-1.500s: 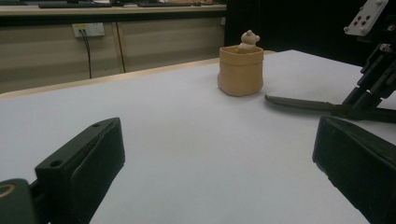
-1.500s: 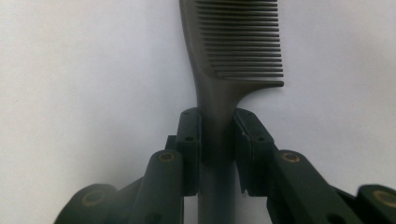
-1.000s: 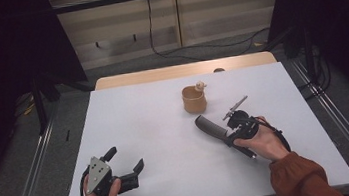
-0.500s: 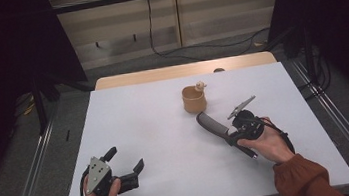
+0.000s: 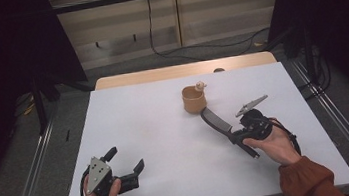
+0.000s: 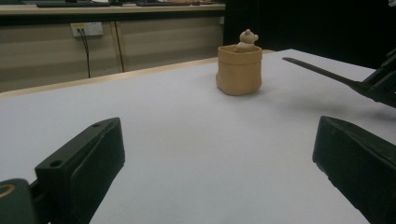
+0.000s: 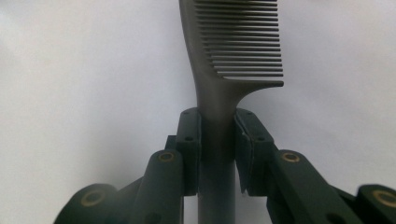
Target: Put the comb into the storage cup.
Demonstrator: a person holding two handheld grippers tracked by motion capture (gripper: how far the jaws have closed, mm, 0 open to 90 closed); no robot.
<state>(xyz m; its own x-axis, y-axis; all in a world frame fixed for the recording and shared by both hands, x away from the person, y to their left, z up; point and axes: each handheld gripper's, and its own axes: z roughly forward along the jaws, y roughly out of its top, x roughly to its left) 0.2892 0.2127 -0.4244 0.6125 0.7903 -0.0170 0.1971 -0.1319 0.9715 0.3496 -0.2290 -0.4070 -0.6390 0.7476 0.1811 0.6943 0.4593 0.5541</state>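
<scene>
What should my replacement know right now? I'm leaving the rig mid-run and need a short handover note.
Right tongs: shut on the comb, gripped at its handle, teeth end pointing toward the pot.
Left tongs: open, holding nothing, low at the near left of the table.
Pot: upright at the far middle, a small bear figure at its rim.
Done: comb picked up.
Left: probably putting the comb in the pot; it isn't there yet.

A tan cup (image 5: pixel 194 100) stands on the white table (image 5: pixel 156 130).
</scene>
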